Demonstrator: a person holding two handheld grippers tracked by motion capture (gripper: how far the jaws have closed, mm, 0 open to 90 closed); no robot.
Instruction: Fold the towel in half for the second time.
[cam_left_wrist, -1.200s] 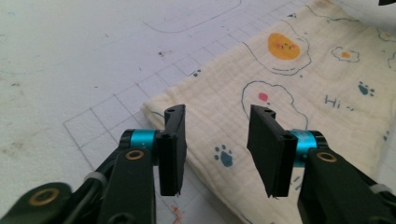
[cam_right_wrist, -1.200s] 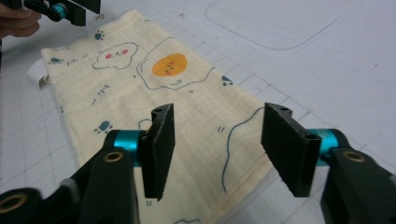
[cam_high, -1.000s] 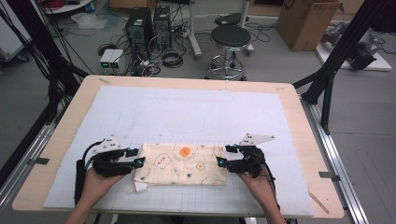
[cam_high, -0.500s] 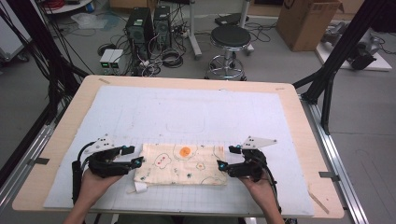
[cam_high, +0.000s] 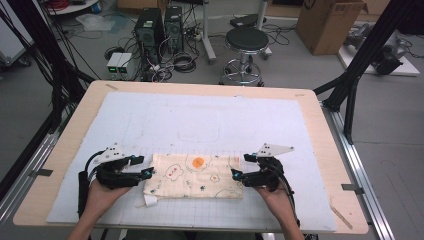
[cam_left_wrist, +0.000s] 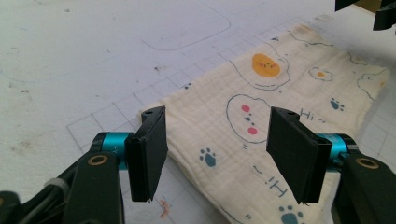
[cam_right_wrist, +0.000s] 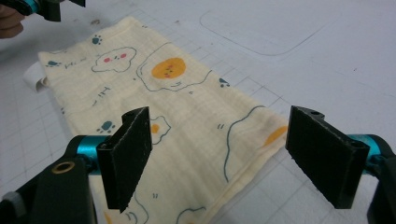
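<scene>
We hold the left gripper (cam_high: 142, 167) and right gripper (cam_high: 241, 167) at the folded cloth's (cam_high: 192, 176) short ends near the table's (cam_high: 320, 120) front edge, jaws just opened wide, gripping nothing

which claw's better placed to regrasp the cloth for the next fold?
Right, narrowly: the right claw has the cloth end edge between its jaws, while the left claw straddles a corner. Both are open, jaws just been opening, gripping nothing.
</scene>
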